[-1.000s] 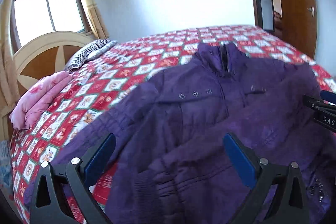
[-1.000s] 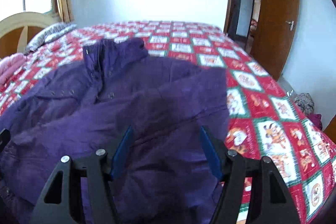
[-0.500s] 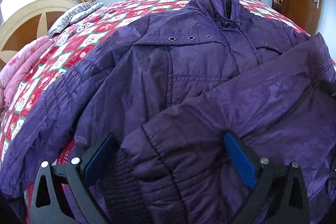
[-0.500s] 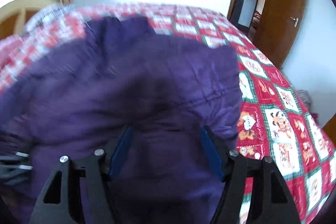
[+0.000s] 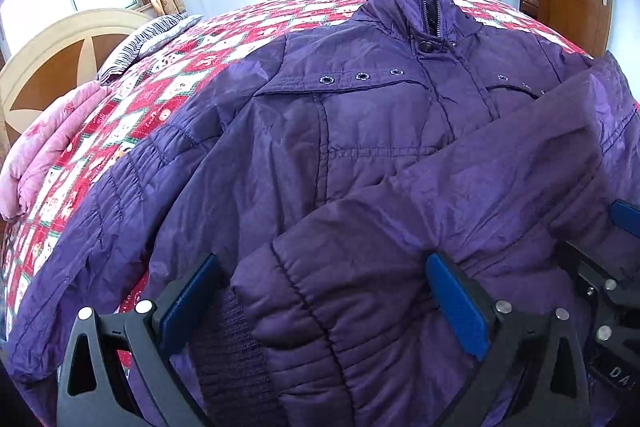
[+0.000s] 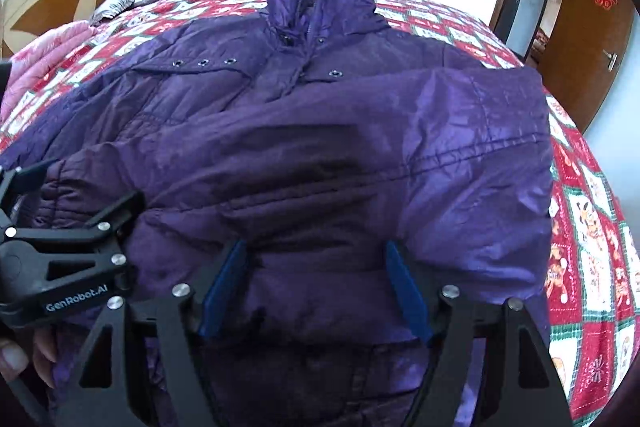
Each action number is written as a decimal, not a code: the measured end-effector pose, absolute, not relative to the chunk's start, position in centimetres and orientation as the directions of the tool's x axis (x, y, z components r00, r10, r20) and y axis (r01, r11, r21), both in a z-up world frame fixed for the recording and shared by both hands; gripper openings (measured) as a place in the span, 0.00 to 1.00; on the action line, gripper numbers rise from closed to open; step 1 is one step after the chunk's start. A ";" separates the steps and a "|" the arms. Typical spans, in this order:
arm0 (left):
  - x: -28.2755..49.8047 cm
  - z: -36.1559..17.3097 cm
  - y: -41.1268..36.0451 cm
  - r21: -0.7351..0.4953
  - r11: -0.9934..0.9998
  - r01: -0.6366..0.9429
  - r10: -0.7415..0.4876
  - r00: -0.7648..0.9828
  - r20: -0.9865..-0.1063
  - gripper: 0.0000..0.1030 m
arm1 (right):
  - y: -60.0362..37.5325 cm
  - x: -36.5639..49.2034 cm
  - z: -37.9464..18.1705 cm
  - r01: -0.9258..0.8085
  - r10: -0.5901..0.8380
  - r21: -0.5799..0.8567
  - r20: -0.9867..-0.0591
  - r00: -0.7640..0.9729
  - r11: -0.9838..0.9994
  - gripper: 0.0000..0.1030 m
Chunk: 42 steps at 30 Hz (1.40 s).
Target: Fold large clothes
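One purple jacket (image 5: 360,155) is lying on the bed (image 5: 168,75), hem hidden, left claw (image 5: 320,303) gaping wide, right claw (image 6: 316,291) opening, neither gripping.

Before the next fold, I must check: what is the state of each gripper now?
Left gripper: jaws open around the purple jacket sleeve cuff.
Right gripper: jaws opening over the folded sleeve, gripping nothing.

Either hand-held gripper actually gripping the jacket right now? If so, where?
Neither. The left hand-held gripper stands open around the folded sleeve's cuff; the right hand-held gripper, jaws opening, straddles the purple jacket unclamped.
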State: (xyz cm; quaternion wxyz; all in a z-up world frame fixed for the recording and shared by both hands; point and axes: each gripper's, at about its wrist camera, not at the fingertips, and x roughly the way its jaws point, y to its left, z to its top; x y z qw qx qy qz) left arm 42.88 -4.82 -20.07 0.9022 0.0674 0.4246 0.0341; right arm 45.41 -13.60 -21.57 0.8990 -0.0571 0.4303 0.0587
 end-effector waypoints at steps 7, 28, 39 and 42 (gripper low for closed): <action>43.2 -20.2 -4.2 0.101 0.995 0.001 0.079 0.616 -0.784 1.00 | -12.8 45.8 -21.9 -0.150 0.012 -0.107 -0.775 0.632 0.983 0.74; 33.4 -10.2 9.2 0.113 0.974 -0.194 0.222 0.767 -0.602 0.99 | -13.3 45.5 -21.9 -0.137 0.033 -0.072 -0.767 0.641 0.988 0.75; 22.3 -13.7 24.3 0.188 0.861 -0.472 0.475 0.618 -0.626 0.99 | -13.3 45.3 -21.7 -0.137 0.020 -0.091 -0.759 0.651 0.986 0.75; 21.0 -15.6 26.4 0.122 0.860 -0.495 0.436 0.588 -0.682 0.99 | -13.5 44.5 -20.8 -0.133 0.031 -0.075 -0.754 0.656 0.988 0.75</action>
